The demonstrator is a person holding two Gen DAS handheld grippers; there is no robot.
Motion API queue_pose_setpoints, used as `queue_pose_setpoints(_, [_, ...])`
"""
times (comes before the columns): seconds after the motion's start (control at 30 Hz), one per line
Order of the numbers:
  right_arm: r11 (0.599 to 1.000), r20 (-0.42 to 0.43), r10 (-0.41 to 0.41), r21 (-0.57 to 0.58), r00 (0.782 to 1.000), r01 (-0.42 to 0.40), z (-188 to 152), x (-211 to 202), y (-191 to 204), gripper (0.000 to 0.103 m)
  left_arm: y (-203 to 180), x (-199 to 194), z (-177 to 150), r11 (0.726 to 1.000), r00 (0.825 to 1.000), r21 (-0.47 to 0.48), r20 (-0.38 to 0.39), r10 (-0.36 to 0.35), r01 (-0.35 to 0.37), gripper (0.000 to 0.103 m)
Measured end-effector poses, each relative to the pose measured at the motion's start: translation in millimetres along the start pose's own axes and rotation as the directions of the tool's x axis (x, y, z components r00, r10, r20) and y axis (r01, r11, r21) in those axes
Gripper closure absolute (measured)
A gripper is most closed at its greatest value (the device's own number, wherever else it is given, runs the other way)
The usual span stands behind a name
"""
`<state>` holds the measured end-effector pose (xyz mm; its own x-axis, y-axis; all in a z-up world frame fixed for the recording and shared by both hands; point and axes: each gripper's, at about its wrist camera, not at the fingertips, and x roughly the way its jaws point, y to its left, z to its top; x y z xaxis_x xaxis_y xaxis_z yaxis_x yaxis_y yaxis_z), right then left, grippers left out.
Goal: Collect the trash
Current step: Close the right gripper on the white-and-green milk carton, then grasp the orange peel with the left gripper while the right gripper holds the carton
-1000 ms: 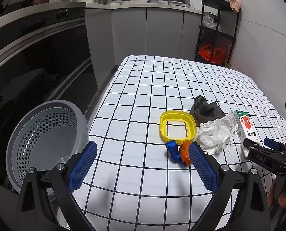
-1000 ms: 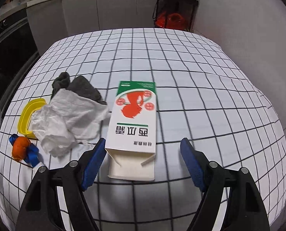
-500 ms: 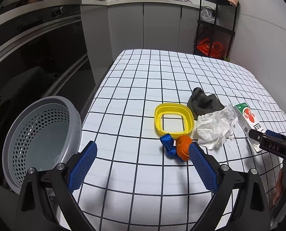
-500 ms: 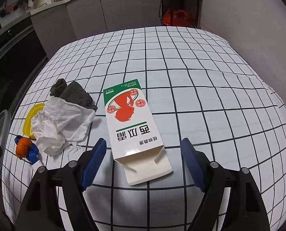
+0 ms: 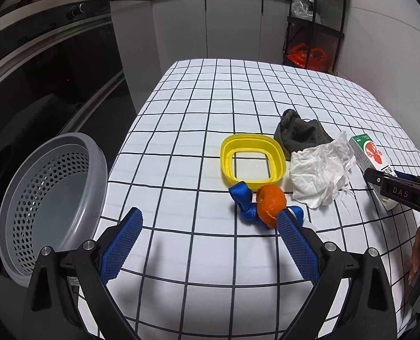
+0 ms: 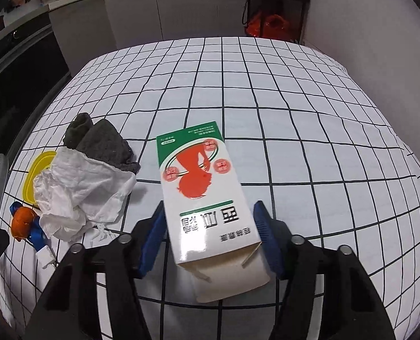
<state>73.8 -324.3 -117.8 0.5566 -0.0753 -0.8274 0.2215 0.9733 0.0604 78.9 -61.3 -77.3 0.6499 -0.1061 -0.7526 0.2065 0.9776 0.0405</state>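
- Our right tongs [image 6: 208, 236] sit bottom centre of the right wrist view, jaws apart on either side of the near end of a white carton [image 6: 203, 195]. Left pad looks right against the carton's side; the right pad is just beside it, can't tell if it touches.
- Carton lies flat on the checked desk [image 6: 295, 113], open flap end toward us. Green band at the far end, red-orange figure in the middle, green Chinese characters upside down to us. Too small to read properly.
- Left of the carton: crumpled white tissue [image 6: 79, 187], a dark grey cloth [image 6: 102, 138] partly under it, a yellow lid [image 5: 252, 160] beyond.
- In the left wrist view, the left tongs [image 5: 208, 221] are wide apart and holding nothing, lower centre. An orange peel [image 5: 269, 202] on a blue strap [image 5: 242, 198] lies just off the right pad.
- Grey perforated basket [image 5: 48, 195] at lower left, off the desk edge.
- "DAS" is printed on the right tongs at the right edge of that view.
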Motion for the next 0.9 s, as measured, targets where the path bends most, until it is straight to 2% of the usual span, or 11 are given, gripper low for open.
queue_pose_setpoints(0.17, [0.999, 0.017, 0.018, 0.033, 1.000, -0.018, -4.8, -9.2, -5.8, 0.049, -9.5, -0.5, 2.7, 1.000, 1.000, 0.010, 0.021, -0.011, 0.011, 0.009])
queue_pose_setpoints(0.3, [0.998, 0.022, 0.028, 0.050, 0.999, -0.029, -7.0, -15.1, -10.9, 0.049, -18.2, 3.6, 8.0, 0.999, 0.998, 0.023, 0.060, 0.022, -0.024, 0.009])
queue_pose_setpoints(0.43, [0.998, 0.017, 0.033, 0.054, 0.999, -0.034, -8.9, -14.7, -12.8, 0.049, -25.5, 9.8, 7.6, 0.998, 0.997, 0.046, 0.063, 0.033, -0.036, 0.010])
queue_pose_setpoints(0.63, [0.997, 0.017, 0.039, 0.063, 0.999, -0.040, -8.2, -16.2, -15.6, 0.049, -34.3, 14.0, 5.7, 0.997, 0.998, 0.072, 0.051, 0.031, -0.035, 0.025])
queue_pose_setpoints(0.7, [0.997, 0.013, 0.038, 0.064, 0.999, -0.039, -8.0, -16.1, -15.8, 0.049, -36.3, 16.7, 4.6, 0.996, 0.999, 0.077, 0.040, 0.031, -0.034, 0.036])
queue_pose_setpoints(0.83, [0.997, 0.013, 0.036, 0.069, 0.999, -0.037, -7.7, -15.9, -16.3, 0.049, -39.0, 17.7, 2.0, 0.996, 0.999, 0.082, 0.035, 0.034, -0.037, 0.048])
queue_pose_setpoints(0.9, [0.997, 0.014, 0.037, 0.072, 0.999, -0.038, -7.7, -16.4, -16.3, 0.049, -38.7, 17.2, 1.1, 0.996, 0.999, 0.081, 0.030, 0.026, -0.028, 0.057])
